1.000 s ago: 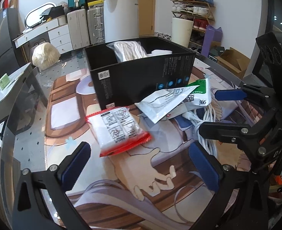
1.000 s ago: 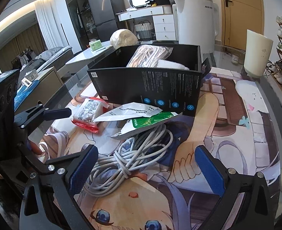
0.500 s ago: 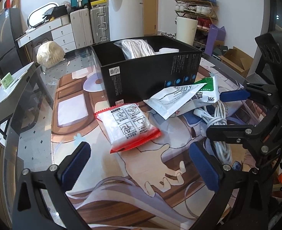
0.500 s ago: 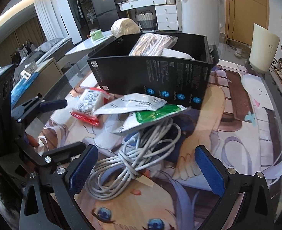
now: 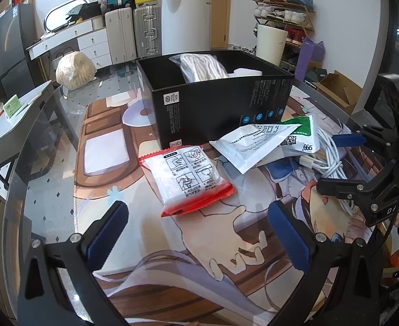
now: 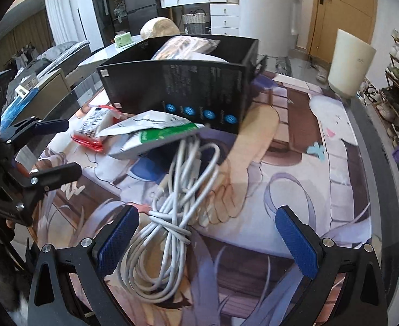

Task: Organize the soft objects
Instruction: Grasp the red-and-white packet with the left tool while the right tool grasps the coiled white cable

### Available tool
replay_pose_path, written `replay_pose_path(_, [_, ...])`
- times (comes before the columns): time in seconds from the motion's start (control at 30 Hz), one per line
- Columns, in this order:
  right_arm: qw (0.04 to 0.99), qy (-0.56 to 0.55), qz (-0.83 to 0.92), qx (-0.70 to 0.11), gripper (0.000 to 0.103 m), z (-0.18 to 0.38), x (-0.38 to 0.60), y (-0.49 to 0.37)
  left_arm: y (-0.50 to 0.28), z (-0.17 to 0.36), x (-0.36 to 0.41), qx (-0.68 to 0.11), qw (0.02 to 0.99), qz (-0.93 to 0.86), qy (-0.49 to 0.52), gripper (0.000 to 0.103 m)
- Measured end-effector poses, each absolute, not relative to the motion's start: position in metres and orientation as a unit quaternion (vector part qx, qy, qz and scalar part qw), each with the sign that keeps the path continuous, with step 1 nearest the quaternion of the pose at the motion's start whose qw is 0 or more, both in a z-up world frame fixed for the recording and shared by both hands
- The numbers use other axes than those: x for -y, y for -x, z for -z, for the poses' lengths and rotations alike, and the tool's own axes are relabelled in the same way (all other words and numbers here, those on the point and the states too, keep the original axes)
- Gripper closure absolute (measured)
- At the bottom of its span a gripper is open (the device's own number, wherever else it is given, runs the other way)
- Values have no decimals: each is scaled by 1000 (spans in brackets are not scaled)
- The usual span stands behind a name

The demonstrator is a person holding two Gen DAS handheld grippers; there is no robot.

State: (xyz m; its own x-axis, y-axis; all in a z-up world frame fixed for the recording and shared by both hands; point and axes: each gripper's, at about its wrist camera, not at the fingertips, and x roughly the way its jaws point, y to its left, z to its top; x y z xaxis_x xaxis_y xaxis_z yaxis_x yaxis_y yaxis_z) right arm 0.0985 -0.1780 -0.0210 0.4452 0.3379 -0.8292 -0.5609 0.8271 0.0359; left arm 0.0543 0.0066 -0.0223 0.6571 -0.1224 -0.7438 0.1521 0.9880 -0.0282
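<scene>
A black box (image 5: 221, 108) (image 6: 183, 87) stands on the printed mat and holds a bagged white bundle (image 5: 202, 68) and other white items. In front of it lie a red-edged white packet (image 5: 188, 179) (image 6: 93, 127), a white pouch (image 5: 251, 141) (image 6: 148, 123), a green-and-white pouch (image 5: 302, 135) (image 6: 161, 138) and a coiled white cable (image 5: 332, 163) (image 6: 169, 217). My left gripper (image 5: 199, 236) is open and empty, just short of the red packet. My right gripper (image 6: 207, 241) is open and empty, its jaws either side of the cable coil. Each gripper shows in the other's view.
The mat lies on a round glass table (image 5: 36, 168). A cream bagged bundle (image 5: 74, 70) sits at the table's far edge. A white appliance (image 5: 186, 19), suitcases (image 5: 134, 32), a white bin (image 6: 351, 62) and a shoe rack (image 5: 283, 13) stand beyond.
Both grippers have drawn back a little and swung, so the box and packets sit farther off. The cable coil now lies between my right jaws. Nothing was grasped.
</scene>
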Motion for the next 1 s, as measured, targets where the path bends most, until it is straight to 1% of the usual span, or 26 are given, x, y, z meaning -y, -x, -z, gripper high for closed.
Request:
replay_pose_path(0.23, [847, 140, -260, -442, 1, 25, 176, -95, -61, 25, -12, -419, 907, 49, -4, 0])
replay_pose_path(0.63, [852, 132, -257, -437, 2, 23, 178, -90, -83, 27, -24, -430, 903, 4, 28, 0])
replay_pose_path(0.73, [856, 132, -258, -427, 12, 22, 179, -88, -87, 27, -25, -427, 904, 0, 33, 0])
replay_pose_path(0.8, [858, 132, -260, -422, 27, 20, 180, -87, -89, 27, -25, -426, 904, -3, 35, 0])
replay_pose_path(0.93, [860, 132, -262, -417, 38, 18, 181, -86, -92, 28, -29, -428, 903, -16, 39, 0])
replay_pose_path(1.0, [860, 132, -265, -415, 49, 17, 180, -86, -94, 29, -30, -431, 901, -23, 38, 0])
